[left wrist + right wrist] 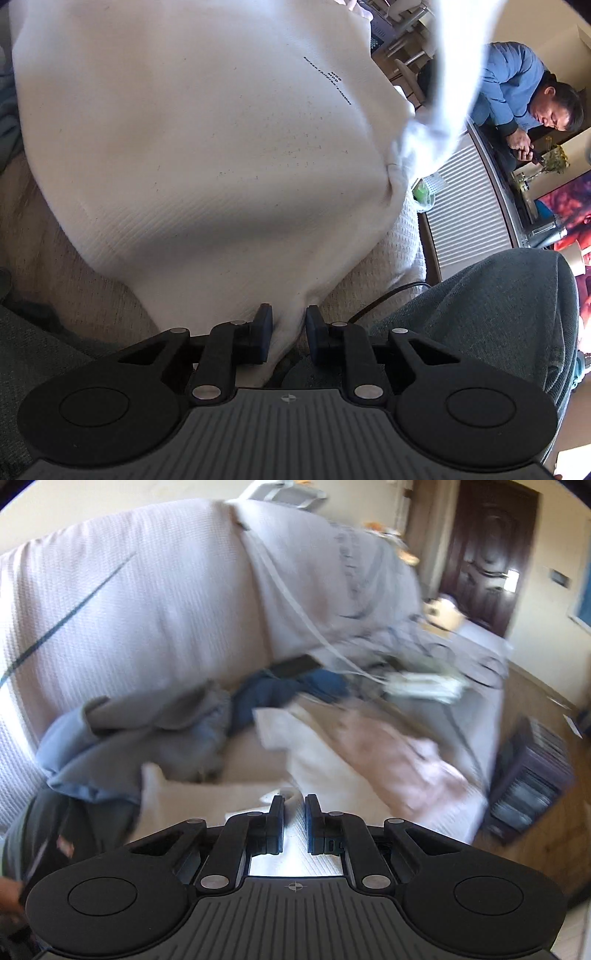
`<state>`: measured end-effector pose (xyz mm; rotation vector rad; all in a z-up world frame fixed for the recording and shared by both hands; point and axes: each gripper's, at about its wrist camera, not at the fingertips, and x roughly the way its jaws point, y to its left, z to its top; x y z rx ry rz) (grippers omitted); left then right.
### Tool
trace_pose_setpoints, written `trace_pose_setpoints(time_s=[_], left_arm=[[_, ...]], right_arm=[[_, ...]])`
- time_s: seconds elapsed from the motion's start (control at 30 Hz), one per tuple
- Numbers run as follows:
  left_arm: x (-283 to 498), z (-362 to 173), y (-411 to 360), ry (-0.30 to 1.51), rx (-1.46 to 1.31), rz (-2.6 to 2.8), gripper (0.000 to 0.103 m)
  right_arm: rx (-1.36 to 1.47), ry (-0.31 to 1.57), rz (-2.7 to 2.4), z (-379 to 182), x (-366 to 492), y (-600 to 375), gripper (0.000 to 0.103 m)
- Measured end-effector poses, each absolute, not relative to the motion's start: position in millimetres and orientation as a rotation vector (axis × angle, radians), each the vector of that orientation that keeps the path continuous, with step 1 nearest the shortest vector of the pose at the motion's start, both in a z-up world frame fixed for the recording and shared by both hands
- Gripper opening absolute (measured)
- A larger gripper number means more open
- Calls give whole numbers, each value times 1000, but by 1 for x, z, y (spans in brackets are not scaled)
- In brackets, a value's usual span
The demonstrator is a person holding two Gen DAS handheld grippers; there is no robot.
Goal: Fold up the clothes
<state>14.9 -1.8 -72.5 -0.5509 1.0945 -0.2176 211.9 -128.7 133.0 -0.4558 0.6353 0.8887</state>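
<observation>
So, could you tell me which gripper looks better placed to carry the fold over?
Probably the right gripper: it pinches the white garment lifted off the sofa, while the left gripper pins the hem low.

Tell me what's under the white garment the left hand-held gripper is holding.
Under the white garment, a beige textured sofa cover shows along its lower edges, with a black cable beside it. Whatever lies beneath the garment's middle is covered.

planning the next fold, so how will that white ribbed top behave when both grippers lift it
The white ribbed top will probably be floppy: it bunches into a narrow pleat where the left gripper is shut on it. It likely sags between holds, as the raised part hangs in a twisted strip. Probably light, and the ribbing should resist slipping.
</observation>
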Motion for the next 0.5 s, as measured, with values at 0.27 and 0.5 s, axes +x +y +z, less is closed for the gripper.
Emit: trace_pose_setpoints(time_s=[0.27,0.5], left_arm=[[10,-73,6,1085,-608,-212,21],[5,-53,8,1048,-593,-246,27]], right_arm=[[-548,683,932,73,248,-40,12],[-579,709,904,59,246,-45,35]])
